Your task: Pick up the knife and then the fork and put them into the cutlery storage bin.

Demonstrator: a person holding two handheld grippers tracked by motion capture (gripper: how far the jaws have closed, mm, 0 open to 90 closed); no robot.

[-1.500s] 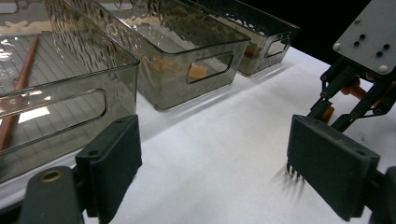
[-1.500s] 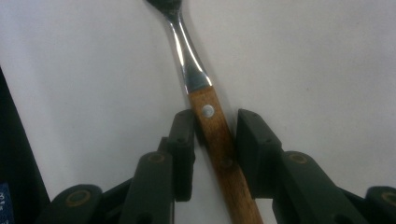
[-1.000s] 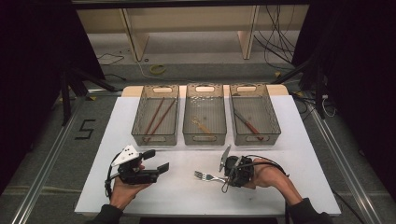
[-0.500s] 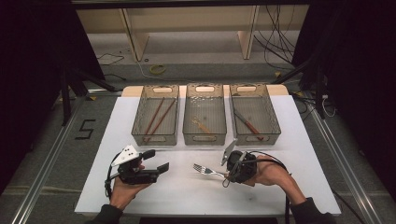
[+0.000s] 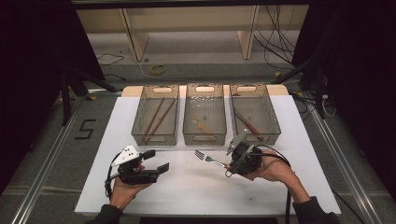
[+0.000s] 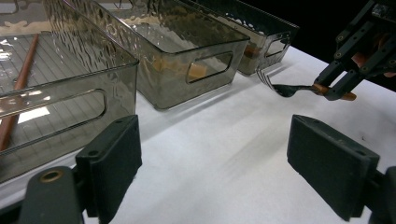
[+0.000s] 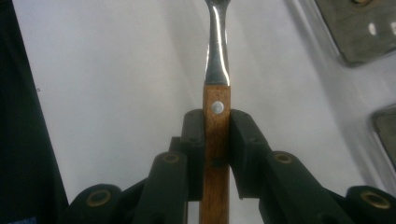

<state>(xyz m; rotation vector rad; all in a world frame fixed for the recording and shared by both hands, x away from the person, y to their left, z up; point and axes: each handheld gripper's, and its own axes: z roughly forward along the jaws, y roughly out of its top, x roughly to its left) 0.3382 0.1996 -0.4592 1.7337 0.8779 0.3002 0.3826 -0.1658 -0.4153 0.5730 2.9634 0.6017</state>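
Since the right tongs (image 7: 216, 140) pinch just the fork (image 5: 208, 158)'s wooden handle at lower centre, it could swivel and drop; left tongs (image 5: 156, 161) gape empty.

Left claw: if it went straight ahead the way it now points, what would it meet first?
Probably bare white table first. The left claw stands open with nothing between its jaws. Farther along that line sit the middle bin and the fork held by the right claw; depth is unclear.

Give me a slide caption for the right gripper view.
Right gripper clamps a fork by its wooden handle above the white table.
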